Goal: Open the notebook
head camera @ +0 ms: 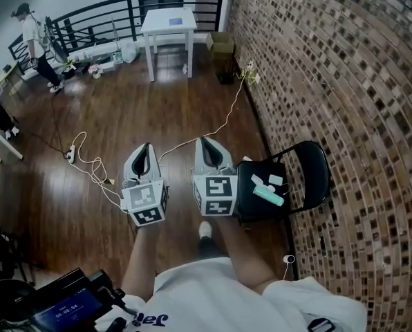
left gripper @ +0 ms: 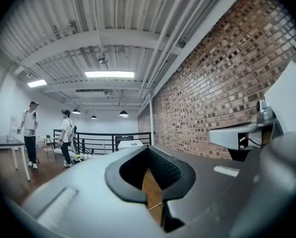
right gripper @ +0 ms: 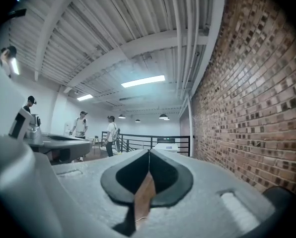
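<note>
I see no notebook that I can name for sure. A small flat bluish thing (head camera: 175,21) lies on a white table (head camera: 157,28) at the far end of the room, too small to identify. My left gripper (head camera: 146,146) and right gripper (head camera: 204,141) are held side by side at waist height over the wooden floor, both pointing level toward that table. In the left gripper view the left gripper (left gripper: 148,148) has its jaws meeting at the tips with nothing between them. The right gripper (right gripper: 149,151) is shut and empty in its own view too.
A black folding chair (head camera: 315,163) stands close on the right against the brick wall (head camera: 344,81), with a teal item (head camera: 269,195) and small white things on its seat. A white cable (head camera: 220,126) and a power strip (head camera: 70,155) lie on the floor. A cardboard box (head camera: 221,43), a railing and a person (head camera: 34,43) are far off.
</note>
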Tool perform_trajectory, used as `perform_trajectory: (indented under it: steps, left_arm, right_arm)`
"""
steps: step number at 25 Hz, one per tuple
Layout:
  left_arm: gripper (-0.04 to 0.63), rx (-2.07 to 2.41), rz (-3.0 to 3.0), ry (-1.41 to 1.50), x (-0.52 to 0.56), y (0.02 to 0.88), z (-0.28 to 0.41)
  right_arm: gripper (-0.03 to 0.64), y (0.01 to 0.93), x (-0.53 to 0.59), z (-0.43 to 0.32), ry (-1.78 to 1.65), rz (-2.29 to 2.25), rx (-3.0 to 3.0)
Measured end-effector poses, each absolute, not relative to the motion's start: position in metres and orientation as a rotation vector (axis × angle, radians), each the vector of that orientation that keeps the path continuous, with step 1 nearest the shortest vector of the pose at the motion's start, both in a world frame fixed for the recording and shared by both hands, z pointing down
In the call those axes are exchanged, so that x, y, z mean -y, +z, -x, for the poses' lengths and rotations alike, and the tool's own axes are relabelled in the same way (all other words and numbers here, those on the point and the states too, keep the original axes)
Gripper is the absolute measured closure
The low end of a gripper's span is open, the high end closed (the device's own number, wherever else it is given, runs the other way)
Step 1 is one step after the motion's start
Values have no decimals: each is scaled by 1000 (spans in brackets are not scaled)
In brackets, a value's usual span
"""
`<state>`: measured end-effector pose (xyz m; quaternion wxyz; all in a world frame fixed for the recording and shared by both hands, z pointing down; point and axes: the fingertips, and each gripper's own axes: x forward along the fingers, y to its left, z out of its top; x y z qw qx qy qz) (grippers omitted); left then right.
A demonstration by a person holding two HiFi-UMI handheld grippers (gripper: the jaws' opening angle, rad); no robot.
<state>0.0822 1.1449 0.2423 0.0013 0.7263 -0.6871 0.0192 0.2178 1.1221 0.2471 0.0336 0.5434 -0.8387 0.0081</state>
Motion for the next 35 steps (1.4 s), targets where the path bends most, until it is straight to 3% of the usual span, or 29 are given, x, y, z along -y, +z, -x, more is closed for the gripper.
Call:
perform_trajectory:
  steps: [12,18,23,35]
  left_arm:
    - [580,2204,-2205,52,-969,248,-107]
    - [591,2195,-2146,170,-918,274,-98]
    - [581,2197,-2259,82,-856,260,-96]
    - [591,2275,-2085,70,-634,279,35]
  right_arm:
    - [630,234,-935,-268,86,-1703,2630]
    - [632,248,-890,-266,78,-1638,2647]
    - [632,263,-834,-251,-23,-1615,2621]
    - [630,259,-613,-157,-90,-1601,2579]
